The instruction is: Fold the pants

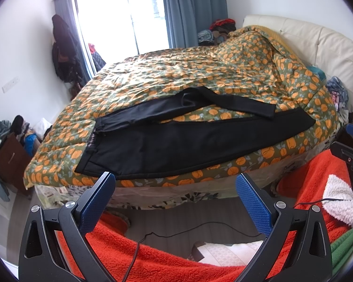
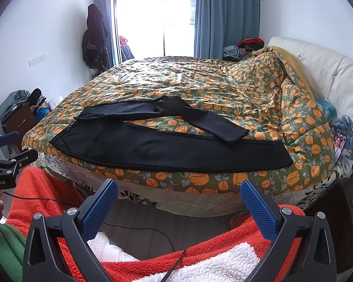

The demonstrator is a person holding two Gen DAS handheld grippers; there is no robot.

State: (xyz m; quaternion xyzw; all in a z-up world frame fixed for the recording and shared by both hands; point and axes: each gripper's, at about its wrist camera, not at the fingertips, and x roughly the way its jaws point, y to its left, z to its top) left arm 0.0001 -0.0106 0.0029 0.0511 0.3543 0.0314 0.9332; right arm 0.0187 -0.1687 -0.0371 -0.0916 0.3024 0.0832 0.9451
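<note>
Black pants (image 1: 176, 145) lie spread on the bed's near edge, waistband at the left, legs running right. The near leg lies flat along the edge; the far leg (image 1: 235, 101) is bent and splayed away from it. They also show in the right wrist view (image 2: 167, 148). My left gripper (image 1: 175, 181) is open and empty, held off the bed in front of the near leg. My right gripper (image 2: 178, 188) is open and empty, also short of the bed edge. The right gripper shows at the right edge of the left wrist view (image 1: 350, 155).
The bed carries an orange-flowered quilt (image 2: 200, 87) bunched toward the cream headboard (image 2: 317, 65). A red fleece garment (image 1: 153, 258) and a cable lie below the grippers. A brown nightstand (image 2: 18, 119) with clothes stands at left. A phone (image 2: 338, 145) sits at right.
</note>
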